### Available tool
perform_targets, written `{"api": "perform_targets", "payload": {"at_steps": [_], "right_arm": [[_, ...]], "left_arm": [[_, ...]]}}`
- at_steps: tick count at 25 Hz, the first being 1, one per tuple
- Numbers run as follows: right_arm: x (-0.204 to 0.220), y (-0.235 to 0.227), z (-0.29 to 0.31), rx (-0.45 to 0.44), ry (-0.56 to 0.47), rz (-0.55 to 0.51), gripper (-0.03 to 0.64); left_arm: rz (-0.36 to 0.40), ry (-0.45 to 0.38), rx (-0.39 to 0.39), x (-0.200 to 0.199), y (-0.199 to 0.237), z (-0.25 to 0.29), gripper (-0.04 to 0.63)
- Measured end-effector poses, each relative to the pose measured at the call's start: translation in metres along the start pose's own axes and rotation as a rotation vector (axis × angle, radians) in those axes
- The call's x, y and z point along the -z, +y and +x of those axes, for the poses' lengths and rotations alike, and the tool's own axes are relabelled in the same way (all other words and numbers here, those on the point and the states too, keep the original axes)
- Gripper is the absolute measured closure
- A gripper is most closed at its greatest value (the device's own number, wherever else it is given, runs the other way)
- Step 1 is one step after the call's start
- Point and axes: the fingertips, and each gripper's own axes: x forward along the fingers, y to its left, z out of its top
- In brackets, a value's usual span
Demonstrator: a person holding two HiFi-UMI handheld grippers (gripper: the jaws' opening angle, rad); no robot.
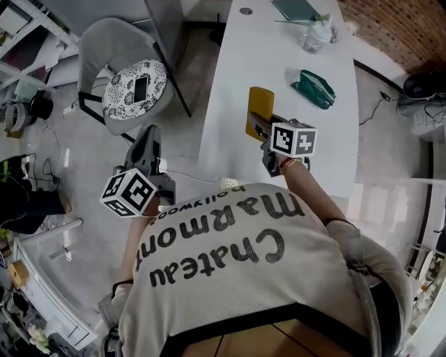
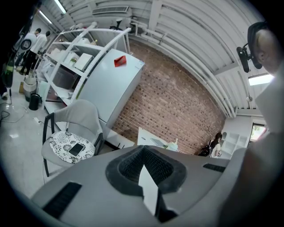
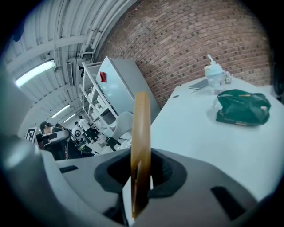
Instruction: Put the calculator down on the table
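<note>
An ochre-yellow calculator (image 1: 259, 110) is held edge-on between the jaws of my right gripper (image 1: 258, 130), which is shut on it above the near part of the long white table (image 1: 233, 63). In the right gripper view the calculator (image 3: 141, 133) stands upright as a thin slab between the pads, above the white tabletop (image 3: 195, 133). My left gripper (image 1: 149, 136) hangs over the floor to the left of the table. Its jaws meet with nothing between them (image 2: 144, 154).
A green pouch (image 1: 313, 88) (image 3: 242, 106) lies farther along the table, with a clear bottle (image 1: 315, 33) (image 3: 214, 75) and a dark tablet (image 1: 296, 8) beyond it. Left of the table stands a grey chair (image 1: 111, 42) whose patterned cushion (image 2: 71, 148) bears a phone. Shelving lines the left side.
</note>
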Motion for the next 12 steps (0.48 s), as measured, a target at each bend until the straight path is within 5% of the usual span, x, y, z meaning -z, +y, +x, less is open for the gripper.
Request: {"api": "perform_targets", "payload": {"at_steps": [12], "right_arm": [[0.021, -0.002, 0.01, 0.006, 0.06, 0.006, 0.525]], "left_arm": [[-0.01, 0.0, -0.008, 0.002, 0.006, -0.002, 0.592]]}}
